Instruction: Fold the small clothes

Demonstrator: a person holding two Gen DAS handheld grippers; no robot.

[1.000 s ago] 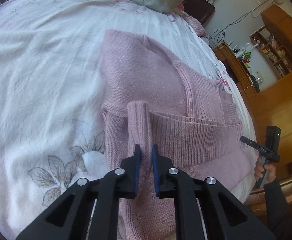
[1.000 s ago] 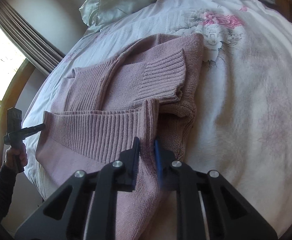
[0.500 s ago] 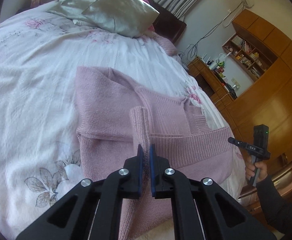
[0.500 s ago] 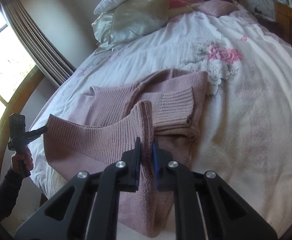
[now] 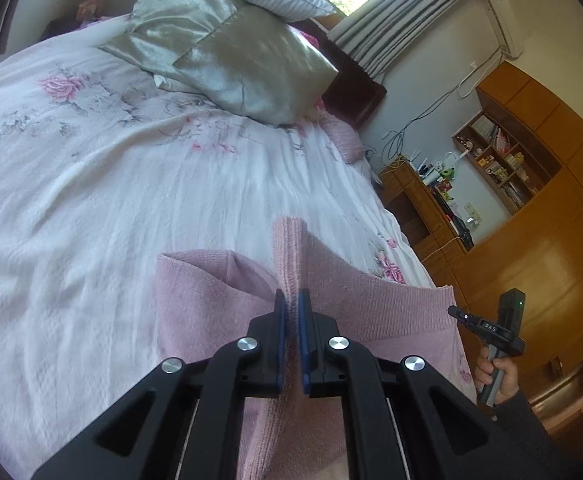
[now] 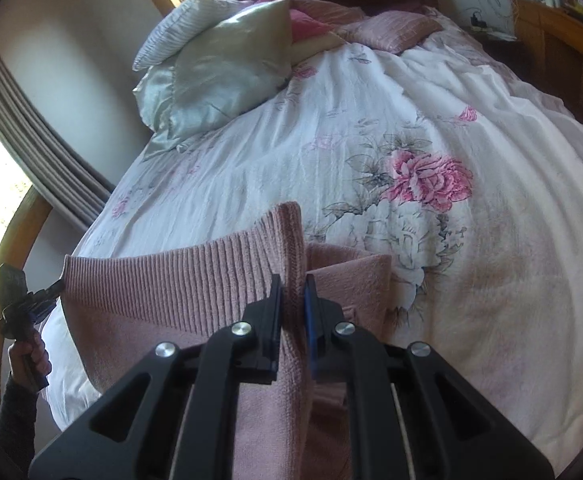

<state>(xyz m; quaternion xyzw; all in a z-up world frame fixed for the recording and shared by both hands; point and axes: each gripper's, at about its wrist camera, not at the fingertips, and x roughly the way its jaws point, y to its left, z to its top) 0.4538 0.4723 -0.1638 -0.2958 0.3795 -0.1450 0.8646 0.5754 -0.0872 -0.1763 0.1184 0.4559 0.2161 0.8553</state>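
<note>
A pink knitted sweater (image 5: pixel 211 304) lies at the near edge of a bed covered by a white floral bedspread (image 5: pixel 91 184), with its ribbed hem lifted off the bed between two tools. Silver-grey pillows (image 5: pixel 227 48) lie at the far end of the bed, and wooden shelving (image 5: pixel 503 152) stands along the wall beyond.

The left hand-held gripper (image 5: pixel 290 312) is closed almost completely, its blue pads pinching an upright fold of the sweater's edge. The right hand-held gripper (image 6: pixel 291 292) is likewise nearly closed, clamping the ribbed hem (image 6: pixel 195 272) at the opposite corner. The hem stretches in a taut band from one tool to the other.

In the left wrist view, a hand (image 5: pixel 495 376) in a dark sleeve grips the handle of the other tool at the bed's right edge. In the right wrist view, the other hand (image 6: pixel 29 360) grips its handle at the left edge.

Compared with one second ago, both tools have risen and tilted up: the pillows and window now fill the upper view, less of the sweater's flat body shows, and the hem sits higher.
</note>
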